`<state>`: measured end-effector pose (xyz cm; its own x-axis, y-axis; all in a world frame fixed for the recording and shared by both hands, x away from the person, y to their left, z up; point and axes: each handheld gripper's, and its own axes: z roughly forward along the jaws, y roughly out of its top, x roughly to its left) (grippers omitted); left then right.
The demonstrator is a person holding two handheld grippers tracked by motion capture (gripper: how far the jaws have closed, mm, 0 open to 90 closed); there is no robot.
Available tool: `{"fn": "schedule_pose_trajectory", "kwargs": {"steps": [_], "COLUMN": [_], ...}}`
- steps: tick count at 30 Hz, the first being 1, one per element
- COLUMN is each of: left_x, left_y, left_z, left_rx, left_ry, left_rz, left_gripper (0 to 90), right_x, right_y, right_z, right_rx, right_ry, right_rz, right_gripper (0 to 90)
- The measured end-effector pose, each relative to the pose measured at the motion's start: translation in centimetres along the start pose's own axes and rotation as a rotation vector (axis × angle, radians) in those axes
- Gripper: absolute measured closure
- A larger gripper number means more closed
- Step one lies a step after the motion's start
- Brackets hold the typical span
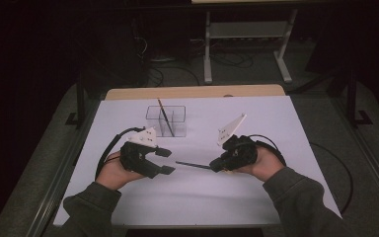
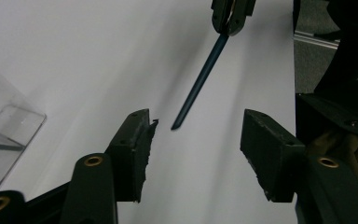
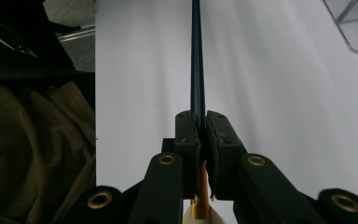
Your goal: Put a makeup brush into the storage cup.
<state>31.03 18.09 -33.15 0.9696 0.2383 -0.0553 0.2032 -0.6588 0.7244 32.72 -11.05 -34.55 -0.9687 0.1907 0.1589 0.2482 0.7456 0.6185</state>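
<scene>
From the high view, the person's right claw [image 1: 216, 167] is clamped on one end of a dark blue pencil [image 1: 193, 165], which sticks out level toward the left claw [image 1: 166, 161] over the white table [image 1: 256, 123]. The left claw's jaws stand apart, with the pencil's free tip just short of them. Behind the two hands, near the middle of the table, sits a clear plastic box [image 1: 166, 121] with a brown stick [image 1: 165, 116] leaning inside it.

In the left gripper view, the left claw [image 2: 196, 135] is spread, nothing touching either pad. The pencil [image 2: 200, 78] slants down from the right claw [image 2: 230, 21] at the top edge, and its pointed tip hangs in the gap just ahead of the left jaw, clear of it. The corner of the clear box [image 2: 9, 126] shows at the left edge.

In the right gripper view, the right claw [image 3: 199, 122] is pressed tight on the pencil [image 3: 196, 56], which runs straight up and away from between the pads. An orange part shows below the jaws. A sleeve [image 3: 32, 154] lies at the left, and a corner of the clear box [image 3: 356, 25] sits at the upper right.
</scene>
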Motion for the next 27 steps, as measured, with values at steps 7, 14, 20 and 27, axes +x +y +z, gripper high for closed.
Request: {"fn": "schedule_pose_trajectory", "kwargs": {"steps": [7, 14, 20, 27], "left_x": [-0.2, -0.3, -0.4, -0.6], "left_y": [0.8, 0.8, 0.9, 0.9], "left_z": [1.1, 1.8, 2.1, 2.8], "left_rx": [0.051, 0.091, 0.103, 0.135], "left_ry": [-0.035, -0.082, -0.102, -0.147], "left_rz": [0.041, 0.050, 0.066, 0.079], "left_gripper": [50.3, 56.0, 59.6, 64.0], "right_x": [0.6, 1.1, 1.4, 1.8], "right_y": [1.0, 1.6, 1.9, 2.1], "right_z": [0.7, 1.4, 1.6, 1.9], "right_rx": [0.003, 0.013, 0.014, 0.017], "right_ry": [0.032, 0.049, 0.065, 0.064], "right_rz": [-0.035, -0.061, -0.073, -0.090], "right_gripper": [83.1, 83.1, 83.1, 83.1]}}
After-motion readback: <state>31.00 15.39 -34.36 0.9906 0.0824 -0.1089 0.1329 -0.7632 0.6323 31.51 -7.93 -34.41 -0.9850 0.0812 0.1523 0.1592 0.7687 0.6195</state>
